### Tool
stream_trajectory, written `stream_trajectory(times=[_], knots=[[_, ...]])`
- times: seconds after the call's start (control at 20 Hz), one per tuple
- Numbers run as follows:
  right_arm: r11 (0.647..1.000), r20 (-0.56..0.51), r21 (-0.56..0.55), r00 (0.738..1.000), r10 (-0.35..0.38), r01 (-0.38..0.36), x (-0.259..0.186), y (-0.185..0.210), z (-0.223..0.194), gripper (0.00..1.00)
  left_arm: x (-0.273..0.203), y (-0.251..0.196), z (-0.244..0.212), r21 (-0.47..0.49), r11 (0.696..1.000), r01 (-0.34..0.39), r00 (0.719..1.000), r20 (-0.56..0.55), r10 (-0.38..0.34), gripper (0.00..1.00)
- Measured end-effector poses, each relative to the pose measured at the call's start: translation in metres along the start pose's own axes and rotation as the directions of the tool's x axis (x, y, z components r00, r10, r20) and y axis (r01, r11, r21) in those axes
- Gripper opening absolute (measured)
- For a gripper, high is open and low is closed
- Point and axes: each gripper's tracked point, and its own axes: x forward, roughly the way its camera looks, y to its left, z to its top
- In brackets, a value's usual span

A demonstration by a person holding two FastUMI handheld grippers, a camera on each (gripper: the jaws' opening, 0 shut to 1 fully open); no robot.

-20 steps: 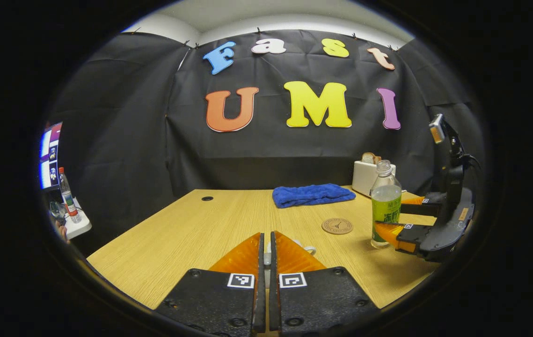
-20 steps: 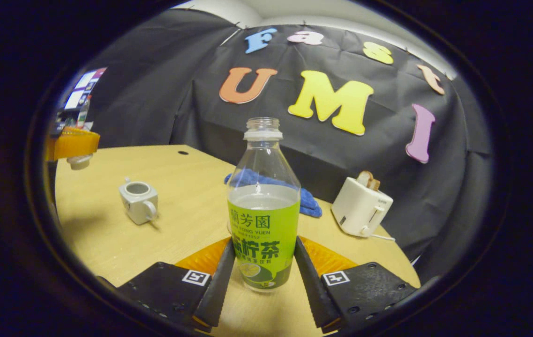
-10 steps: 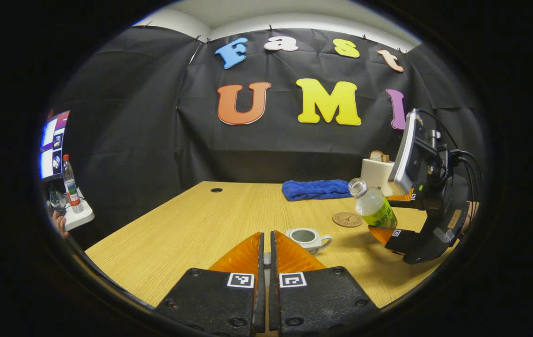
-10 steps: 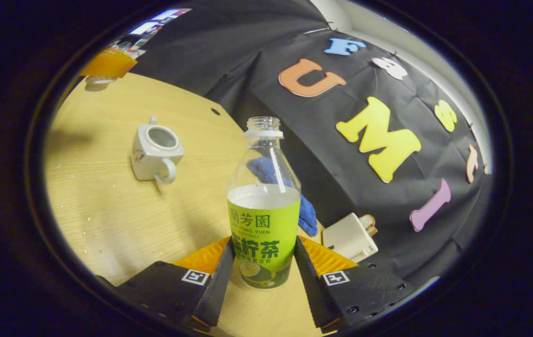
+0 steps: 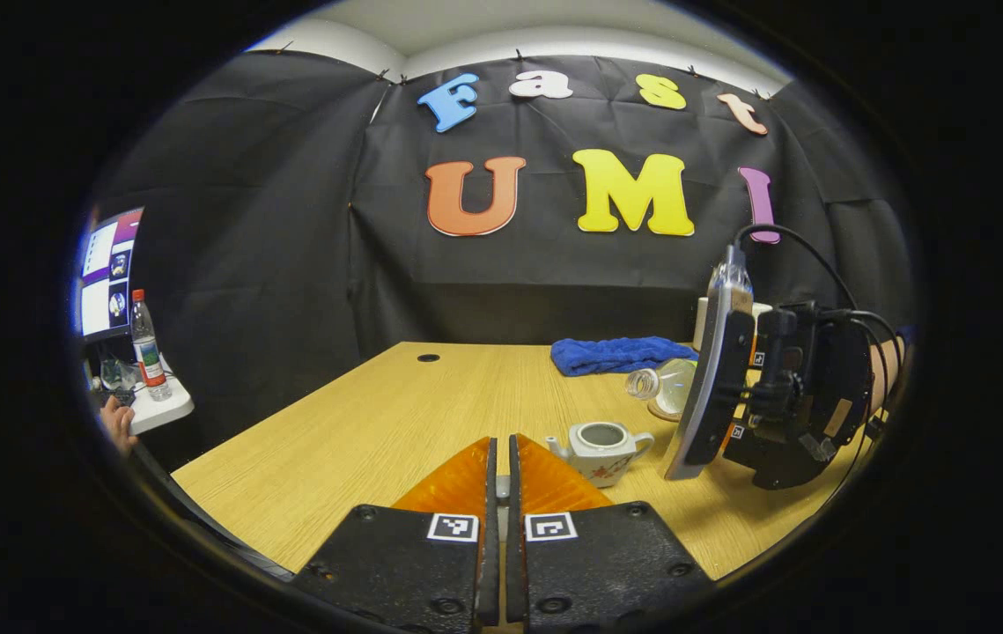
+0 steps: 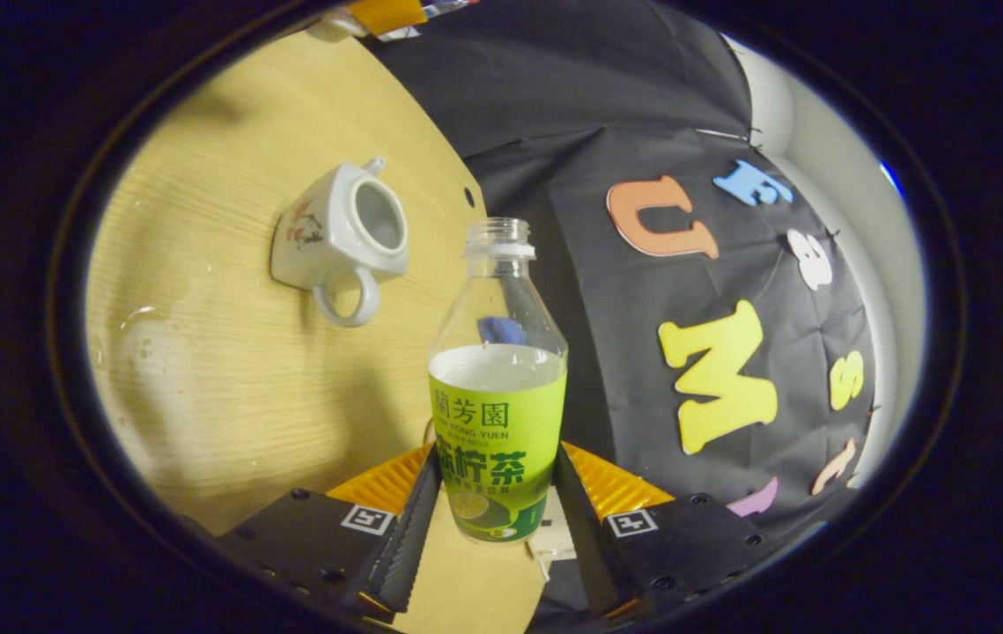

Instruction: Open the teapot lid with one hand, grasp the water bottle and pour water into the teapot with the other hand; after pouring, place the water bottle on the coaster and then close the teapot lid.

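Resting low at six o'clock in the left gripper view, the left claw (image 5: 497,480) has its fingers drawn almost together with a pale sliver between them; whether that is the teapot lid, and whether both fingers press it, I cannot tell. Far off at nine o'clock a side shelf (image 5: 158,409) carries a capped bottle (image 5: 145,344) beside a monitor (image 5: 107,271), with a hand (image 5: 118,423) at its edge. Just past the claw, toward four o'clock, the white teapot (image 5: 602,447) stands upright on the wooden tabletop (image 5: 378,423), its mouth uncovered. Behind it at one o'clock a blue towel (image 5: 615,353) lies folded. At three o'clock the water bottle (image 5: 664,384) is tipped on its side, neck pointing toward the teapot, carried by the right claw whose housing (image 5: 783,396) blocks most of it.

In the right gripper view the teapot (image 6: 338,233) sits at ten o'clock, handle toward the camera, with wet patches (image 6: 144,335) on the wood nearby. At centre the bottle (image 6: 497,387), uncapped and partly full, is pinched by the label between both fingers of the right claw (image 6: 494,502)
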Motion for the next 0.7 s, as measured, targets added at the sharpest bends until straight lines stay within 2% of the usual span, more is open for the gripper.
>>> stream_trajectory(times=[0.15,0.3,0.5,0.7], knots=[[0.994,0.010,-0.111,1.000,-0.020,0.021,0.008,-0.003,0.006,0.72,0.000,0.003,-0.006,-0.002,1.000,0.003,1.000,-0.006,-0.003,0.05],[0.976,0.035,-0.204,0.997,-0.067,0.073,0.013,-0.012,0.010,0.74,-0.003,0.005,-0.007,-0.012,1.000,0.008,1.000,-0.005,-0.008,0.06],[0.932,0.083,-0.326,0.987,-0.138,0.157,0.013,-0.030,0.019,0.74,-0.003,0.004,-0.013,-0.027,0.999,0.022,1.000,-0.013,-0.022,0.06],[0.892,0.112,-0.405,0.979,-0.169,0.200,0.012,-0.041,0.024,0.74,-0.005,0.003,-0.012,-0.025,0.999,0.036,0.999,-0.005,-0.036,0.05]])
